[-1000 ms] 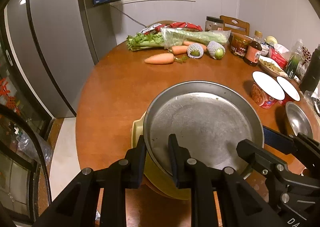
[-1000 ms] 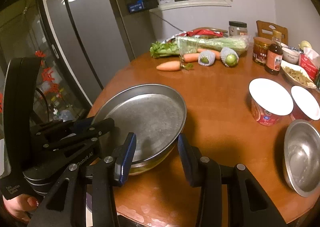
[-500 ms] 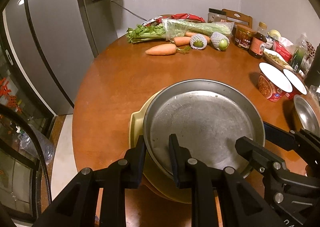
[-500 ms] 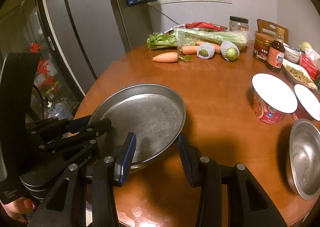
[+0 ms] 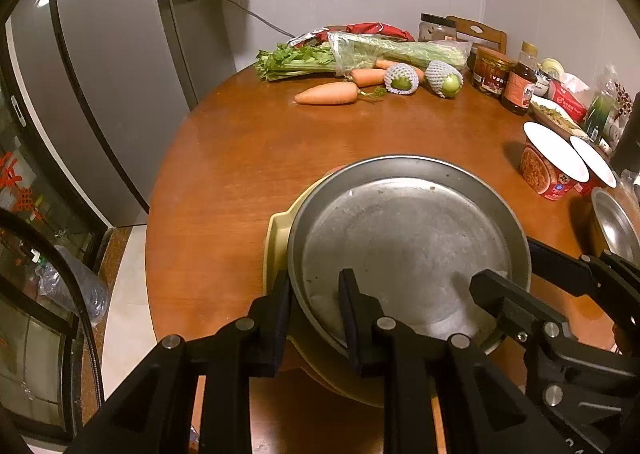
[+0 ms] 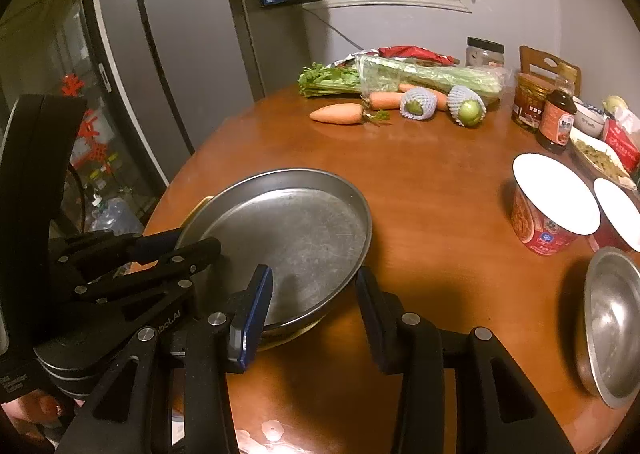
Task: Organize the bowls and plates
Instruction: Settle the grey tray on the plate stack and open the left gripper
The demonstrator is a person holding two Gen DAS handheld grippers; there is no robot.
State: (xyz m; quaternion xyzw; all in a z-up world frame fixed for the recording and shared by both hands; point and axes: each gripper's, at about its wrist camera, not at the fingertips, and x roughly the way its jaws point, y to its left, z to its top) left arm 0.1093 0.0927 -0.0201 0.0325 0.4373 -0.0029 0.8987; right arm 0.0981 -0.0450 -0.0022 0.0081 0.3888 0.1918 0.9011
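A round steel plate (image 5: 404, 238) rests on a pale yellow dish (image 5: 276, 238) near the table's front edge; it also shows in the right wrist view (image 6: 296, 230). My left gripper (image 5: 314, 306) is shut on the steel plate's near rim, one finger outside and one inside. My right gripper (image 6: 314, 298) is open and empty, its fingers either side of the plate's right rim. A steel bowl (image 6: 612, 326) sits at the right, also seen in the left wrist view (image 5: 616, 226).
Two red instant-noodle cups (image 6: 552, 206) stand right of the plate. Carrots (image 5: 328, 94), celery (image 5: 360, 54), netted fruit (image 5: 402, 79), jars and bottles (image 5: 518, 84) line the far side of the round wooden table (image 5: 240, 158). A grey fridge (image 5: 100, 66) stands left.
Both grippers and the steel plate have drawn back slightly from the far side of the table; the left grip on the rim is unchanged and the right gripper stays open.
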